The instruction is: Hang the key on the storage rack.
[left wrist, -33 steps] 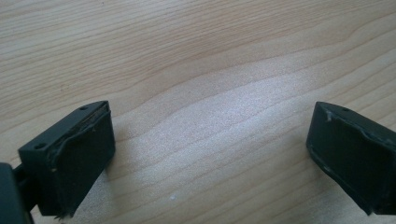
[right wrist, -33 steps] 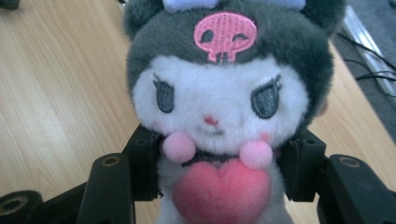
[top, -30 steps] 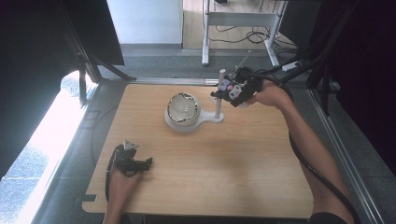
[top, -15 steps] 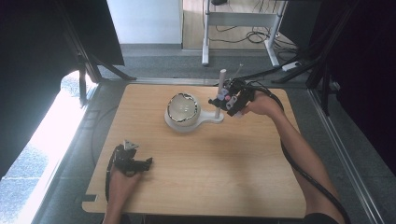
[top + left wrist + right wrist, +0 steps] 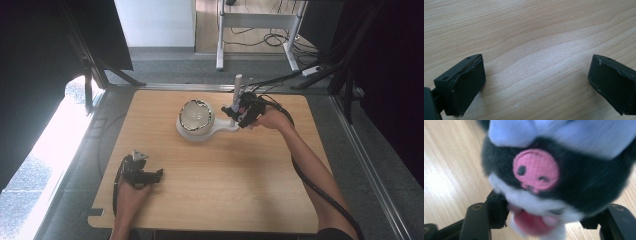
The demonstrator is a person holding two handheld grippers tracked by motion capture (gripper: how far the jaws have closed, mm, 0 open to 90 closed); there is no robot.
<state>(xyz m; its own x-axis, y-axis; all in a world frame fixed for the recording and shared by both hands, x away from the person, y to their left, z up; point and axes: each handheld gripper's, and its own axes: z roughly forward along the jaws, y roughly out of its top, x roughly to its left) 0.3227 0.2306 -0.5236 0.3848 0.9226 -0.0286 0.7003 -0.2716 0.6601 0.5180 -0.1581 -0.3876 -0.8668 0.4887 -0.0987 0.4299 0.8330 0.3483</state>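
1. Your right gripper (image 5: 239, 114) is at the far side of the counter (image 5: 225, 190), its fingers clamped on a plush toy (image 5: 554, 177); the toy is off the counter, just beside the white stand (image 5: 200, 131) and its post (image 5: 237, 90).
2. Your left gripper (image 5: 536, 85) rests low over bare counter near you, fingers wide apart, holding nothing.
3. The grip looks to sit low on the toy, though the close view is blurred. Soft plush can slide out if you swing fast.
4. The post and the dome (image 5: 196, 115) are close. A careless sweep could knock the stand or snag the toy on the post.
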